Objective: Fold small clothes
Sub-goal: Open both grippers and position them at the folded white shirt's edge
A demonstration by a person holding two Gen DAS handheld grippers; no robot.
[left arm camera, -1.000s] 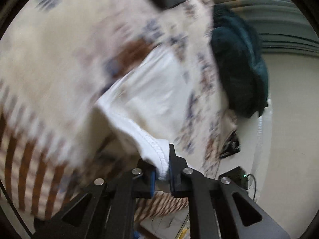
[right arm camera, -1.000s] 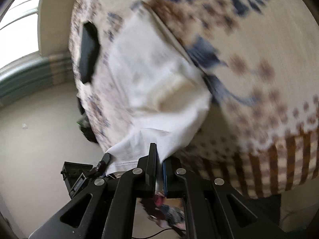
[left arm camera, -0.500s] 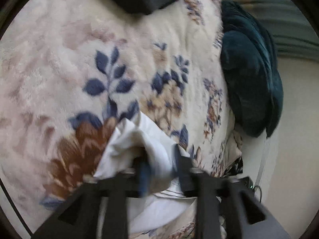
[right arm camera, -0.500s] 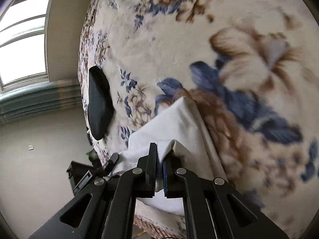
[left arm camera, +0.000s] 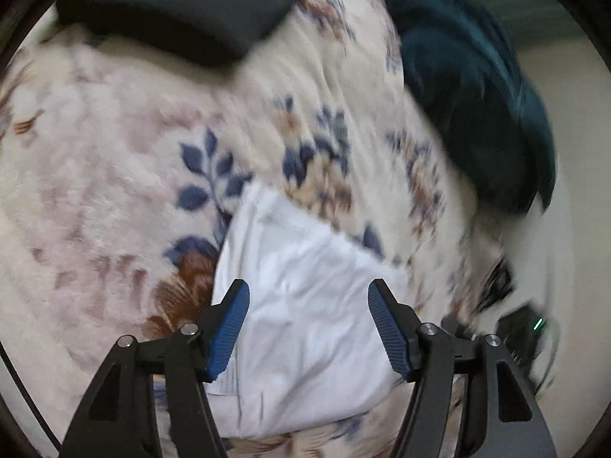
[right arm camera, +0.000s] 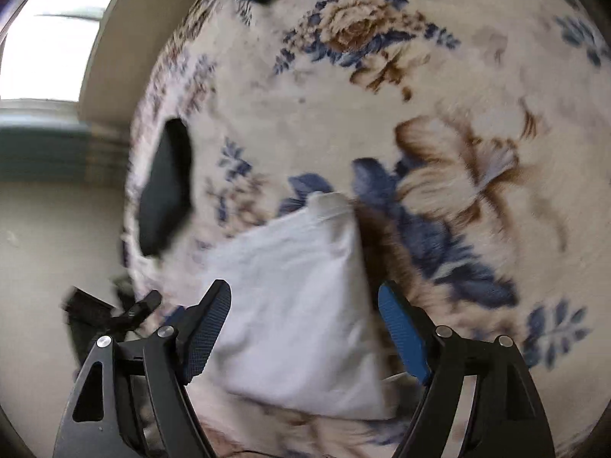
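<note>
A small white garment (left arm camera: 305, 316) lies folded over on a cream floral blanket (left arm camera: 114, 191); it also shows in the right wrist view (right arm camera: 298, 313). My left gripper (left arm camera: 308, 328) is open and empty, its blue pads apart just above the cloth. My right gripper (right arm camera: 305, 328) is open and empty too, over the same garment from the other side. A printed label shows at the garment's lower left edge (left arm camera: 227, 378).
A folded black garment (left arm camera: 183, 11) lies further up the blanket, also visible in the right wrist view (right arm camera: 166, 187). A dark teal bundle (left arm camera: 477, 114) sits at the blanket's right edge. A black device with a green light (left arm camera: 527, 328) stands off the blanket's edge.
Both grippers carried the garment's edge across the cloth, laid it down and opened. The white garment now lies folded flat on the blanket.
</note>
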